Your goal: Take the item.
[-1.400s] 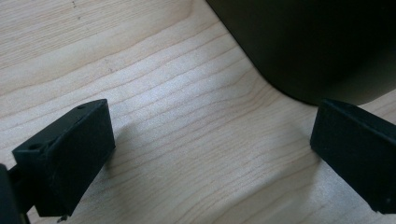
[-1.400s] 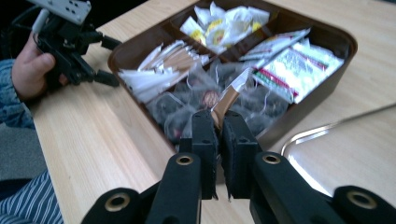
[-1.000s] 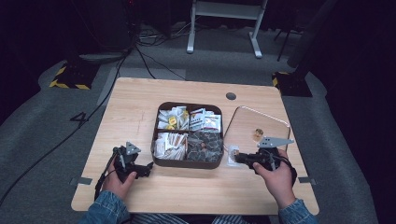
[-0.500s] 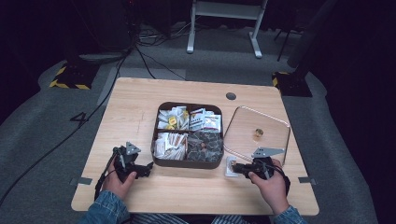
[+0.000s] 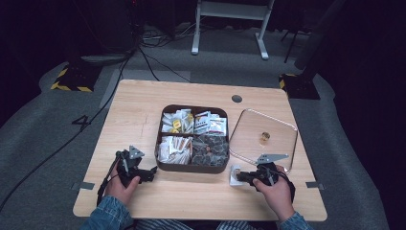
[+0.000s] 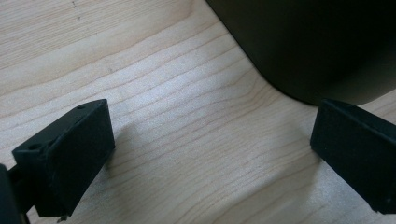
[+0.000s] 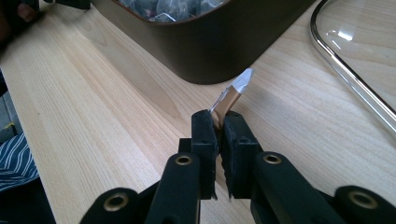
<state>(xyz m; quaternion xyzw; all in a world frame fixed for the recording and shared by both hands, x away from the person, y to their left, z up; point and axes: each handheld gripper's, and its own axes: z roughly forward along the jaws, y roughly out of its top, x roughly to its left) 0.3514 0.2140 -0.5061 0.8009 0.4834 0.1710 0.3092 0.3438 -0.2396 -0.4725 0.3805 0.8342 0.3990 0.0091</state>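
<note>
The right tongs [image 7: 216, 126] are squeezing shut on a small packet [image 7: 232, 95], down in the lower right of the high view, just in front of the box [image 5: 191, 167]. In the right gripper view the packet is sticking up from between the two black jaws, brown with a shiny clear tip, and it is leaning toward the box's dark wall. It looks like the packet is being moved, but it is not in the box yet, so dropping it into a part of the box is most likely the job that is left. The left tongs [image 5: 143, 173] are sitting wide open in the lower left of the high view, holding nothing, with their jaws pointing at the box's near corner and only bare desk [image 6: 177, 140] between them. The box is sitting in the middle of the desk and has four parts, all already looking full of little packets, so there is not much room. The clear lid [image 5: 280, 132] is lying flat just right of the box, with a small gold knob [image 5: 264, 137] on it. The lid's edge is very close to the right hand [image 5: 277, 191], so a wide swing could be bumping it. The box's tall wall is standing between the packet and the inside.
</note>
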